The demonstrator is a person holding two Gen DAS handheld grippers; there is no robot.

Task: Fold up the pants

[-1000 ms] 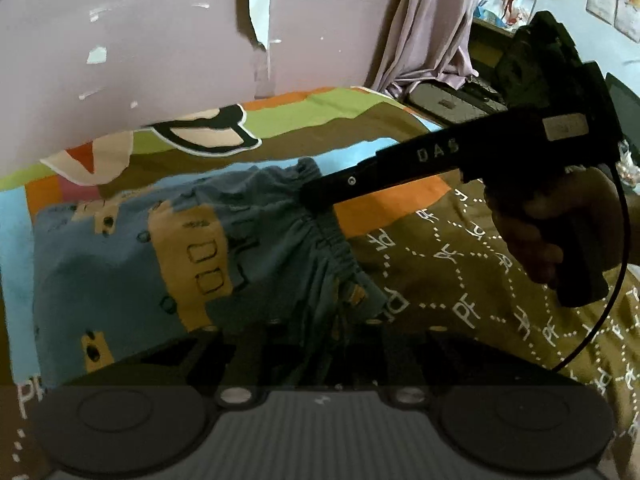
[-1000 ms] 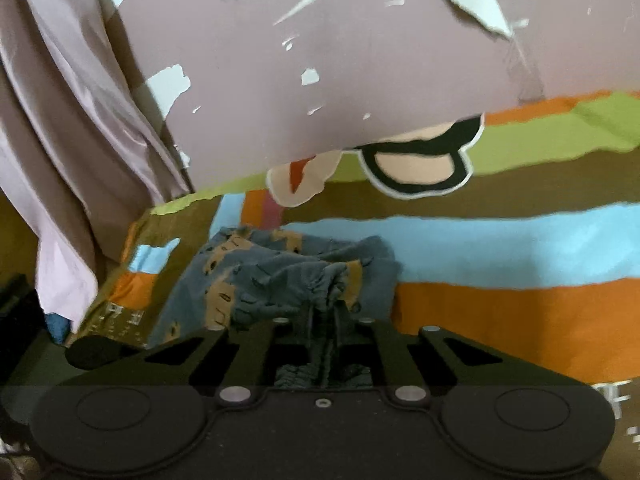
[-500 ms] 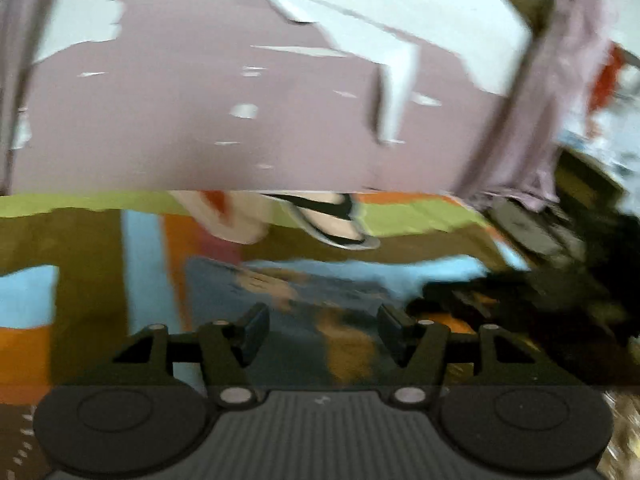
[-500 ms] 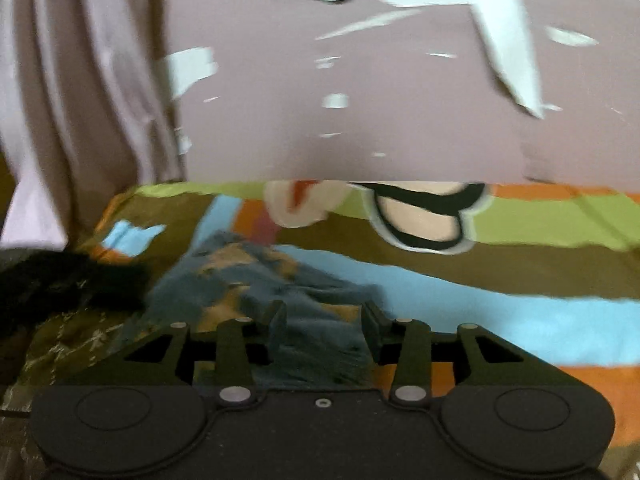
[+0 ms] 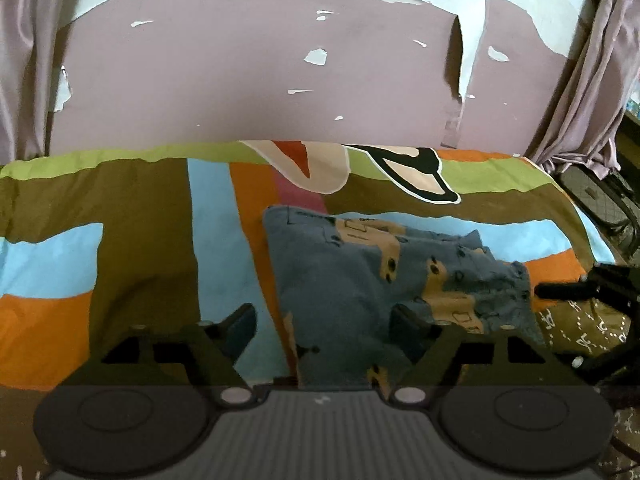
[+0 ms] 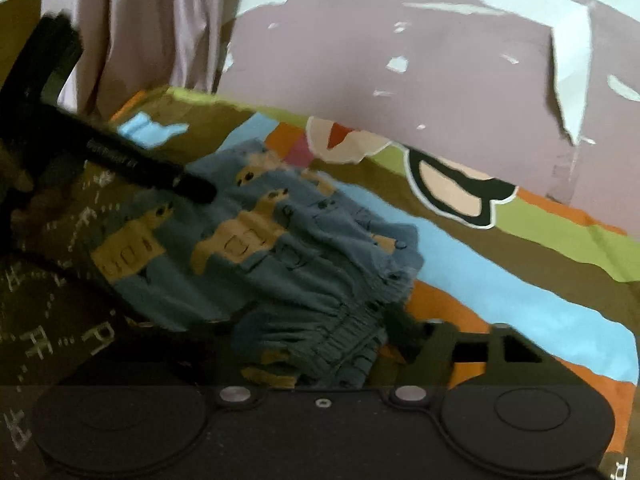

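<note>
Pants (image 5: 360,276), blue with tan print, lie folded into a compact bundle on the striped bedspread (image 5: 140,208), toward the bed's near right part, gathered waistband at their right end. Left hand-held gripper (image 5: 322,322) hovers open over the bundle's near left edge, gripping nothing. Right hand-held gripper (image 6: 316,354) sits just at the waistband, apparently spread with nothing pinched, its left finger hidden, so it looks nearer for any further fold.

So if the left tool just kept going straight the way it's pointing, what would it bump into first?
Most likely the folded blue pants lying on the striped bedsheet. The open left tool already has the pants' near edge between its fingers; depth is hard to judge.
</note>
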